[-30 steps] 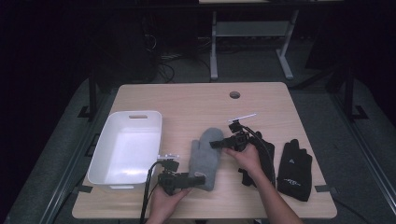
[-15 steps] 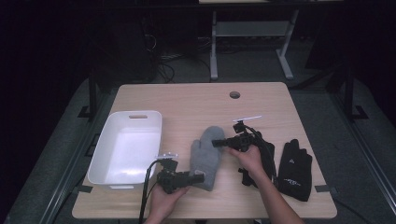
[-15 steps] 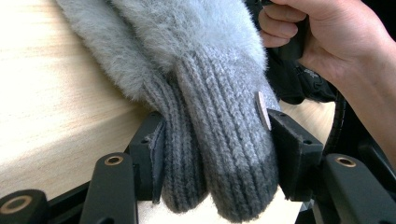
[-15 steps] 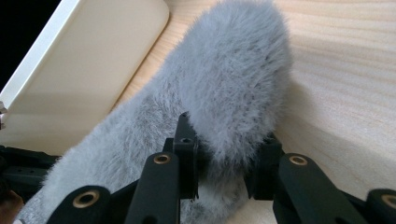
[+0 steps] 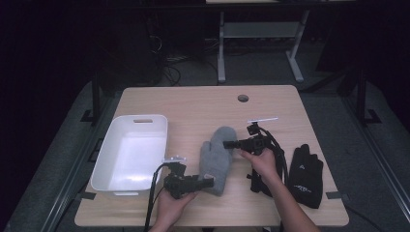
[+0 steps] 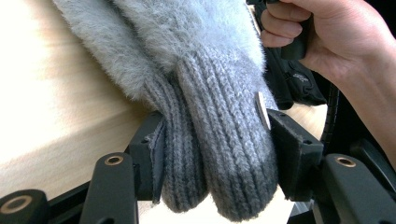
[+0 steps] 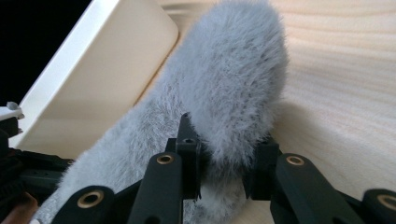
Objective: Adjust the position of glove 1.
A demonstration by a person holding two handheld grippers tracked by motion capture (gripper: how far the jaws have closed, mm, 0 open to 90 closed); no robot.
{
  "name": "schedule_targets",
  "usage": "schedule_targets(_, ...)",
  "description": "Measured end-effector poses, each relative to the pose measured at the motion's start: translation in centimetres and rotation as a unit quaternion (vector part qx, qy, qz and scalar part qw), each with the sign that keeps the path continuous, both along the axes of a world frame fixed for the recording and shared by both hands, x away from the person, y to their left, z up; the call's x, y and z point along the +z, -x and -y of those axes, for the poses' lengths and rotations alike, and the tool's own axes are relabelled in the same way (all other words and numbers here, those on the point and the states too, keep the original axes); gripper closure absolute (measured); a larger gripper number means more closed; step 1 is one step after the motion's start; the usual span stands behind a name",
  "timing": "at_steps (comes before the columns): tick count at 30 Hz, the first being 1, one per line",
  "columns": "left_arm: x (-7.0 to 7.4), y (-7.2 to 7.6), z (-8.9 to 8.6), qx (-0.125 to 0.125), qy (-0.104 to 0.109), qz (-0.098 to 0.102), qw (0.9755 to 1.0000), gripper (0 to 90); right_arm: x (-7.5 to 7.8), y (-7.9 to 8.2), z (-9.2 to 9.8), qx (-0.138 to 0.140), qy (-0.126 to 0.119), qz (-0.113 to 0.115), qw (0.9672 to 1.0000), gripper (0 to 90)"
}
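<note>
A pair of grey fuzzy mittens (image 5: 216, 155) lies stacked on the wooden table, knit cuffs toward the person. My left gripper (image 5: 208, 182) has just closed its jaws, and both pads press on the two ribbed cuffs (image 6: 219, 135). My right gripper (image 5: 228, 144) comes in from the right; its jaws have also just been closing and now pinch the furry finger end (image 7: 233, 88). In their own views the left gripper (image 6: 215, 154) and the right gripper (image 7: 224, 158) each have mitten squeezed between the pads.
A white tray (image 5: 143, 117) stands left of the mittens, close to the left hand. A black glove (image 5: 305, 174) lies at the right, and another dark glove (image 5: 261, 182) sits under the right wrist. A cable hole (image 5: 243, 98) marks the far side.
Both grippers' jaws narrowed onto the mittens, left on the cuffs and right on the furry end. The hands barely shifted.
</note>
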State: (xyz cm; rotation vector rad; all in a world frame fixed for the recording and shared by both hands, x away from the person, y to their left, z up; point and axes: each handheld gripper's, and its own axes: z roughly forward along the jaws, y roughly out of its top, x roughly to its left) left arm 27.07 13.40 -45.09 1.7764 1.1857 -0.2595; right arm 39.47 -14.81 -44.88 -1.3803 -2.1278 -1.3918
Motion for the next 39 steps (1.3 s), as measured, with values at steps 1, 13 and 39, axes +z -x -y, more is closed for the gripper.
schedule_targets(1,0.3,-0.1,0.2,-0.002,-0.001,0.004,1.0,43.4,0.2,0.1,0.2,-0.002,-0.001,0.002,1.0,71.6)
schedule_targets(13,2.0,-0.4,0.6,-0.015,-0.01,0.02,0.9996,43.4,1.7,0.3,1.2,-0.015,-0.017,0.012,0.9997,71.5)
schedule_targets(39,4.6,-0.8,0.3,-0.023,-0.015,0.049,0.9984,43.4,5.4,0.4,1.3,-0.019,-0.023,0.032,0.9991,71.9)
